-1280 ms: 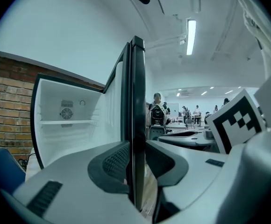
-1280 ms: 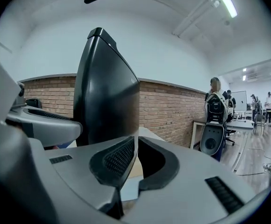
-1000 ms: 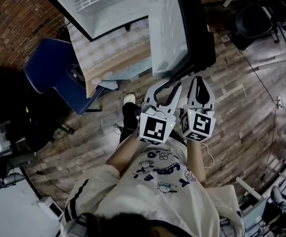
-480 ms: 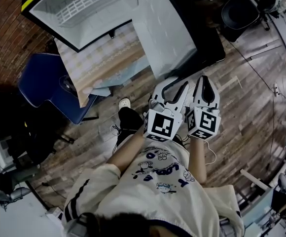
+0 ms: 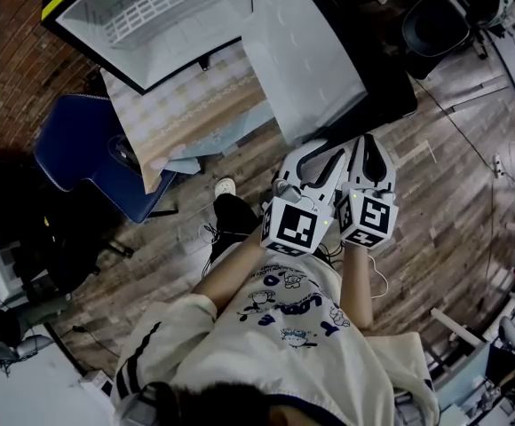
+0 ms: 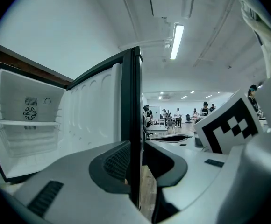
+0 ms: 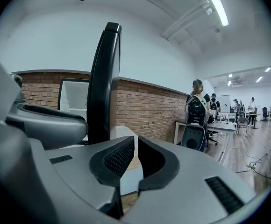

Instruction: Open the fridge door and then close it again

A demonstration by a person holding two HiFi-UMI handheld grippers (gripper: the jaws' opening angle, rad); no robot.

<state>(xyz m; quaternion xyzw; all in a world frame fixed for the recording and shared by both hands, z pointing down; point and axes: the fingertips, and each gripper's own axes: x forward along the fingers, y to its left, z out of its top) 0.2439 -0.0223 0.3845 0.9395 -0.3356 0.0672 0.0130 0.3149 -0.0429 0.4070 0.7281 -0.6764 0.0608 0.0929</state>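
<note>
The opening half is judged done: the fridge door (image 5: pixel 302 60) is swung wide from the fridge cabinet (image 5: pixel 151 16), whose white interior is laid bare; the closing is not yet done. The left gripper (image 5: pixel 315 156) is set at the door's free edge; in the left gripper view its jaws are seen pinched on that thin dark edge, one pad on the door's white inner side, the other on its outer side. The right gripper (image 5: pixel 370 145) is held just beside the door's outer face, jaws drawn almost together on nothing.
</note>
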